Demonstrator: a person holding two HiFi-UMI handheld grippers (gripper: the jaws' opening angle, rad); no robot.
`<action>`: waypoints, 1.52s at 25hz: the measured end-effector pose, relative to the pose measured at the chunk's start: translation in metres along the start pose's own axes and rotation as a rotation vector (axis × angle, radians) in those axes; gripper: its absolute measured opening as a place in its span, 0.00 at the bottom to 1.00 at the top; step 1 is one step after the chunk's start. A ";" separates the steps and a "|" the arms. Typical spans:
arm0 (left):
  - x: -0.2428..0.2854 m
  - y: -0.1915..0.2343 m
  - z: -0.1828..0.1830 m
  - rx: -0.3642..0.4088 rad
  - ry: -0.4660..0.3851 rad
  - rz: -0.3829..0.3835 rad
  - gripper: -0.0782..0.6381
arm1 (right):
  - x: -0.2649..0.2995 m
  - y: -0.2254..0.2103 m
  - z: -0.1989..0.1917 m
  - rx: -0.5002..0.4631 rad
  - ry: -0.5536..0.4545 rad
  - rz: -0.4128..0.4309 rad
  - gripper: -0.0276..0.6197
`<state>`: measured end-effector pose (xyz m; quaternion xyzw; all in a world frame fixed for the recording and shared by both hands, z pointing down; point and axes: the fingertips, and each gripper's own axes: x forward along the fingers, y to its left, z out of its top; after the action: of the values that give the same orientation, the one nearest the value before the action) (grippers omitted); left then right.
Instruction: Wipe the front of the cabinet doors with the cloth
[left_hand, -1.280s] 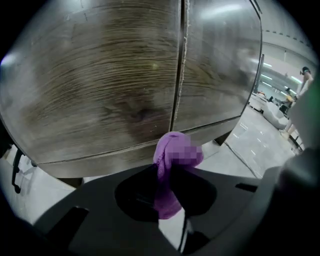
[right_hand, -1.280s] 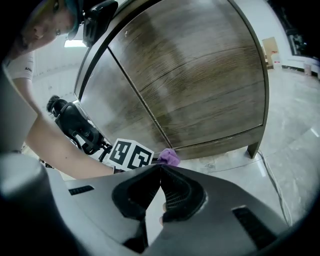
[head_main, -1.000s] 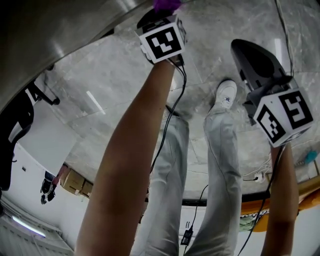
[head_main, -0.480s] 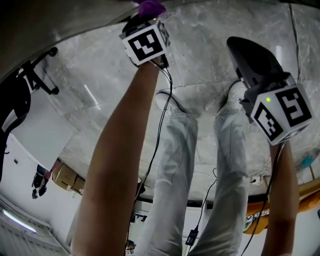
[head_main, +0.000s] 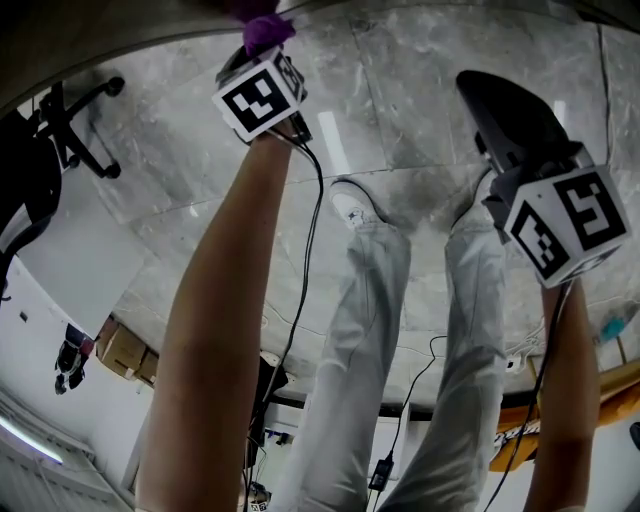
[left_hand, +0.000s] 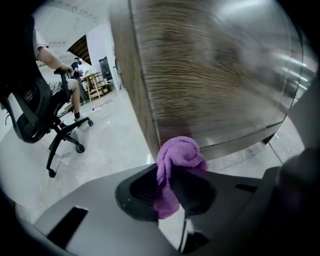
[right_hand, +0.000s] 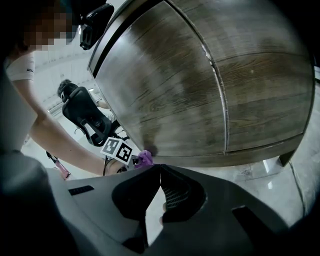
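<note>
Head view, from left to right: an office chair (head_main: 60, 130) stands at ten o'clock on the grey marbled floor (head_main: 400, 60). At eleven o'clock the person's bare left forearm reaches to the left gripper (head_main: 250, 60), whose marker cube (head_main: 258, 92) faces the camera. A purple cloth (head_main: 264, 30) bunches at its far tip. A black cable (head_main: 305, 250) trails down from it. Pale trousers (head_main: 370, 340) and a white shoe (head_main: 352, 205) fill the centre. The right gripper (head_main: 490, 100) hangs at two o'clock, well apart from the left one.

Left gripper view: the chair (left_hand: 35, 115) sits at nine o'clock with a seated person behind it. The left gripper (left_hand: 170, 195) is clenched on the cloth (left_hand: 177, 160). One end hangs down between the jaws and a rounded wad rises above them. The wad lies at the bottom edge of the dark wood-grain cabinet door (left_hand: 210, 75), which fills twelve to three o'clock. Blur keeps me from telling whether they touch.

Right gripper view: the left gripper's cube (right_hand: 118, 149) and the cloth (right_hand: 145, 158) show at eight o'clock. There the cloth seems to press on the lower left corner of the cabinet door (right_hand: 165, 90). A vertical seam (right_hand: 220, 100) divides this door from its neighbour. The right gripper (right_hand: 161, 172) is at six o'clock, its jaw tips closed together on nothing.
</note>
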<state>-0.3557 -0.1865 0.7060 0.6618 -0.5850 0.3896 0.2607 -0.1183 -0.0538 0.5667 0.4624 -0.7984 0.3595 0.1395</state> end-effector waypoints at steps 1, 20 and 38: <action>-0.001 0.008 -0.001 -0.001 -0.001 0.008 0.21 | 0.002 0.003 0.001 -0.001 0.000 0.001 0.09; -0.161 0.061 0.102 -0.006 -0.206 -0.032 0.21 | -0.039 0.094 0.121 -0.203 -0.021 0.096 0.09; -0.419 0.076 0.263 -0.100 -0.520 -0.122 0.21 | -0.198 0.175 0.285 -0.263 -0.132 0.036 0.09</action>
<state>-0.3796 -0.1720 0.2064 0.7600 -0.6099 0.1608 0.1570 -0.1282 -0.0732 0.1783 0.4483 -0.8543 0.2229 0.1396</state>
